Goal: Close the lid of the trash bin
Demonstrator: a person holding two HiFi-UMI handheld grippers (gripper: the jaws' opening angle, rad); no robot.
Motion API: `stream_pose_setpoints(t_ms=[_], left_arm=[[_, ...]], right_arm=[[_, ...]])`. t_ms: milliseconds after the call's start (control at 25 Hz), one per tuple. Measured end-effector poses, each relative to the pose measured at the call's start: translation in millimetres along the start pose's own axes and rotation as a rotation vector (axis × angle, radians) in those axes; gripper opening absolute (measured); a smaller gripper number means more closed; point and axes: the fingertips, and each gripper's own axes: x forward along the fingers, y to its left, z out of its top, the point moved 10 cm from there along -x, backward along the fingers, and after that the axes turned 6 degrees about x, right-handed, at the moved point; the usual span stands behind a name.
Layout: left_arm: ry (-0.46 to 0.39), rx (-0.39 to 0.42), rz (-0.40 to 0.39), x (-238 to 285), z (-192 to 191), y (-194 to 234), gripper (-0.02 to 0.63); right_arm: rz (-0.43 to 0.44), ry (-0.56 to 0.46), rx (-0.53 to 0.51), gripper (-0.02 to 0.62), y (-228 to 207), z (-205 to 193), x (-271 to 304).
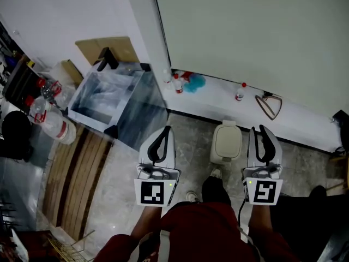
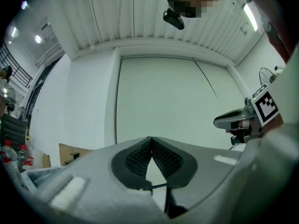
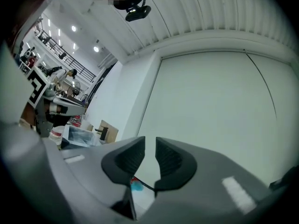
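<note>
A small white trash bin (image 1: 226, 142) stands on the tiled floor by the wall ledge, its lid lying flat on top. It sits between my two grippers, a little ahead of them. My left gripper (image 1: 162, 134) hovers to its left, jaws meeting at the tips with nothing in them (image 2: 150, 141). To the bin's right, my right gripper (image 1: 260, 131) shows a narrow gap between its pads, which hold nothing (image 3: 150, 146). Both point at the pale wall. A shoe (image 1: 215, 173) is just behind the bin.
A large open metal bin (image 1: 139, 116) lined with clear plastic stands to the left, also seen in the right gripper view (image 3: 81, 136). Plastic bottles (image 1: 52, 116) and wooden slats (image 1: 76, 173) lie further left. On the ledge are small bottles (image 1: 177, 84), a blue object (image 1: 195, 82) and a wooden triangle (image 1: 270, 105).
</note>
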Motion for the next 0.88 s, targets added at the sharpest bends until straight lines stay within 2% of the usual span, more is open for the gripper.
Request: stream_pose_setpoints(t_ms=[120,880], left_arm=[[0.0,-0.002,0.0,-2.2,1.4,-1.6,-0.003],[0.001,0.0,-0.016,-2.8,0.6,-13.0,-0.003]], right_arm=[[0.004,-0.002,0.019,0.003,0.1,-0.6,-2.9],[0.021,0.043,-0.003,0.0,-5.1,-6.0,-7.6]])
